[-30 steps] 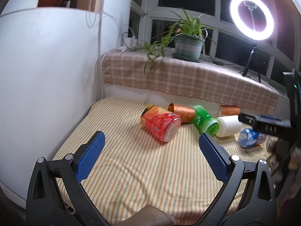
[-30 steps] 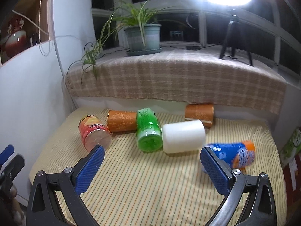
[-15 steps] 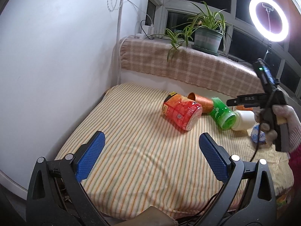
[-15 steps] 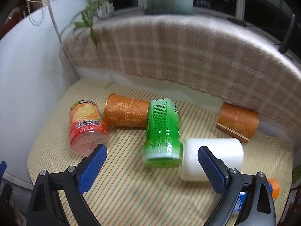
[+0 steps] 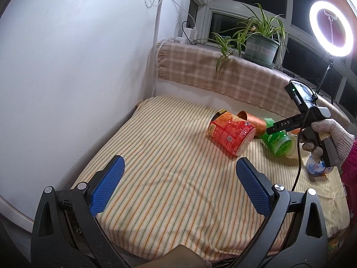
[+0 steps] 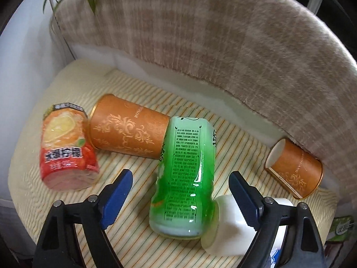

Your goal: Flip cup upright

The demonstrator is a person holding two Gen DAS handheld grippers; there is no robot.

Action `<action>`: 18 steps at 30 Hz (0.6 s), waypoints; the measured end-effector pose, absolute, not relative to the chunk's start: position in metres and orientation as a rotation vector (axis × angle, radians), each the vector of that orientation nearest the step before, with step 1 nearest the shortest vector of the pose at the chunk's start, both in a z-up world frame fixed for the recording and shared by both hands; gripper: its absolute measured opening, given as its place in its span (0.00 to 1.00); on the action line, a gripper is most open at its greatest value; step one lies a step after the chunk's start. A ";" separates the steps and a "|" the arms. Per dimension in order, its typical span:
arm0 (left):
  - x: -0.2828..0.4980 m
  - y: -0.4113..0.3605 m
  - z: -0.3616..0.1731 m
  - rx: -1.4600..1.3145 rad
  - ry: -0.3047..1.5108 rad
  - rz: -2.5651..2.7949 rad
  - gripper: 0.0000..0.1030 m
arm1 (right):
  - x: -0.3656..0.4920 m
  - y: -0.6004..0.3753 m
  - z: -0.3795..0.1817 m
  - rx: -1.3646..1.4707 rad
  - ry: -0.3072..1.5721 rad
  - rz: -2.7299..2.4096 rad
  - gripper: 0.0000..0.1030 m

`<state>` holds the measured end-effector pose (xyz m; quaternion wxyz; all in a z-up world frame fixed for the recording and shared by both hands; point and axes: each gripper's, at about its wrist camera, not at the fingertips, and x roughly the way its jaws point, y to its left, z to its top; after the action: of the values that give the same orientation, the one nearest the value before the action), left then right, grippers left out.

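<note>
**Right gripper poised over toppled green cup; nothing yet grasped**

Status: The right gripper [image 6: 180,192] hangs above the green cup [image 6: 185,178] with its jaws apart, one blue pad on either side of the cup's wall and neither touching it. The left gripper [image 5: 178,187] waits over bare cloth near the front edge of the tabletop, jaws apart and holding nothing.

Location: The green cup lies on its side near the middle of the tabletop. Its far end touches an orange paper cup [image 6: 129,131], and its near end presses against a white cup [image 6: 227,225]. A red-and-orange cup [image 6: 67,149] lies toward the left edge; a second orange paper cup [image 6: 294,169] lies at the back right.

Handling: The green cup looks like thin, glossy plastic: probably light, smooth enough to slip, and liable to dent under a hard squeeze. The best hold appears to be across the mid-body, with moderate pressure. Because it touches neighbours at both ends, lifting it may set them rolling.

Surface and room: The striped cloth [image 5: 169,156] is soft and slightly wrinkled, so an upright cup may stand unsteadily. A plaid-covered ledge [image 6: 223,44] runs along the back edge. A white wall [image 5: 67,67] stands at the left, with a potted plant [image 5: 261,44] and a ring light [image 5: 331,29] beyond.
</note>
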<state>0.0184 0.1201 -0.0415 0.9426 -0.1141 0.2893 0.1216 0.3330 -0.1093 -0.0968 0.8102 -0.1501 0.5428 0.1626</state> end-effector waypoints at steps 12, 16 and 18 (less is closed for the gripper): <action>0.018 0.121 -0.041 -0.238 0.590 0.257 0.99 | 0.351 -0.092 -0.129 -0.353 1.224 0.317 0.70; 0.018 0.122 -0.040 -0.238 0.585 0.261 0.99 | 0.355 -0.091 -0.133 -0.342 1.232 0.297 0.63; 0.017 0.122 -0.040 -0.239 0.581 0.261 0.99 | 0.356 -0.093 -0.131 -0.331 1.230 0.292 0.63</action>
<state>0.0169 0.1223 -0.0399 0.9427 -0.1170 0.2851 0.1280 0.3556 -0.0931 -0.1306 0.7938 -0.1541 0.5724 0.1360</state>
